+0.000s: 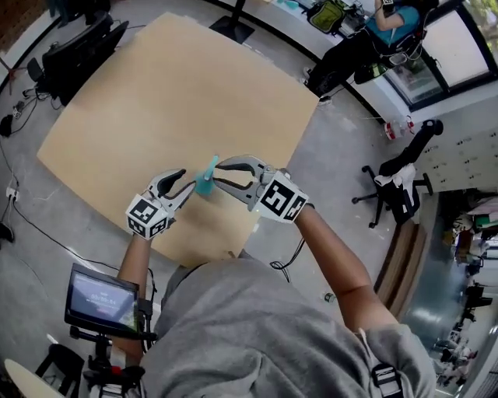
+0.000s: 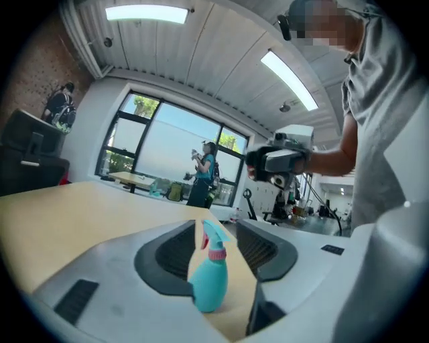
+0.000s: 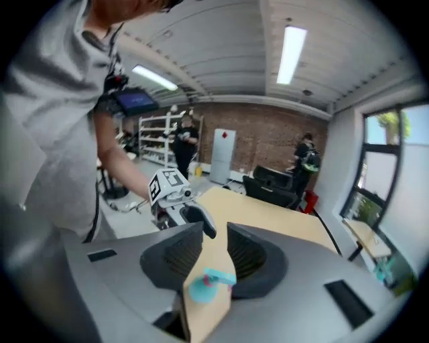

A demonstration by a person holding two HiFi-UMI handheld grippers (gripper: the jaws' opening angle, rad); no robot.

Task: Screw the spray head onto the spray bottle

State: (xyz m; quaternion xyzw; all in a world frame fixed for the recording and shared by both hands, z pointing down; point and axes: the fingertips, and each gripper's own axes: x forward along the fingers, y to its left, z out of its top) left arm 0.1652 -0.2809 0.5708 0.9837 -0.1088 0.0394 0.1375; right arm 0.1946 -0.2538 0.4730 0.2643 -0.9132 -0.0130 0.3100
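Both grippers have their jaws apart and unclamped: left gripper (image 1: 187, 184) and right gripper (image 1: 218, 174) flank the spray bottle (image 1: 206, 179), upright on the table (image 1: 156, 93). The step is judged the approach; next, one closes on the body, the other on the spray head (image 2: 213, 236). Only the left gripper view shows the head side-on, apparently already seated.

The room is lit brightly and evenly by ceiling strips (image 2: 145, 13) and by daylight from a wide window (image 2: 167, 144), whose panes are washed pale in the left gripper view. Only soft, faint shadows are cast on the table (image 1: 179, 101). Both gripper views are bent hard by the wide lens and darkened to black at the corners, and the bottle (image 3: 204, 287) is rendered slightly smeared in the right gripper view.
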